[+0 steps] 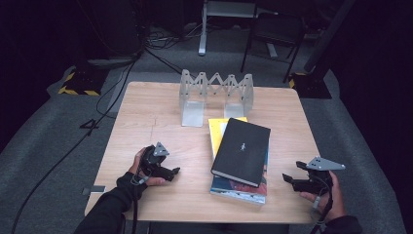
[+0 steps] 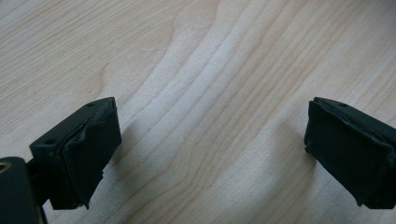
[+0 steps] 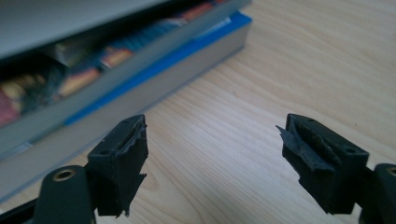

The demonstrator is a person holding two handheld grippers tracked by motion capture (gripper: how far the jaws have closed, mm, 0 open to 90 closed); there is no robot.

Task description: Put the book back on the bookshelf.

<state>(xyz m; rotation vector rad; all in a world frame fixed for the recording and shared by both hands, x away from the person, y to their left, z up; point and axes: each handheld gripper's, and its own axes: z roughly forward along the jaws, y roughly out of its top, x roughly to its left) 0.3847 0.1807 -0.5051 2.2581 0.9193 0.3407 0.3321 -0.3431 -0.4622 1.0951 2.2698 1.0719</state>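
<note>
A black hardcover book (image 1: 241, 151) lies flat on top of a stack near the middle of the light wooden tabletop (image 1: 160, 117), toward the person's right side. Its long axis runs from the near edge to the far edge, tilted a little so the far end leans to the right. A small pale emblem sits in the middle of its cover; it is too small to read. Under it lie a yellow-covered book (image 1: 216, 127), showing at the far left corner, and a colourful paperback book (image 1: 238, 189), sticking out at the near end. In the right gripper view the stack's page edges and a blue cover edge (image 3: 154, 70) show; printing there is blurred.

Behind the stack stands a clear folding accordion bookstand (image 1: 216, 92), upright and spread sideways.

The left gripper (image 1: 171, 171) rests on the tabletop left of the stack, fingers (image 2: 79, 154) spread apart, bare wood between them. The right gripper (image 1: 288, 179) sits just right of the stack, pointing at it, fingers (image 3: 119, 161) wide apart and holding nothing.
</note>
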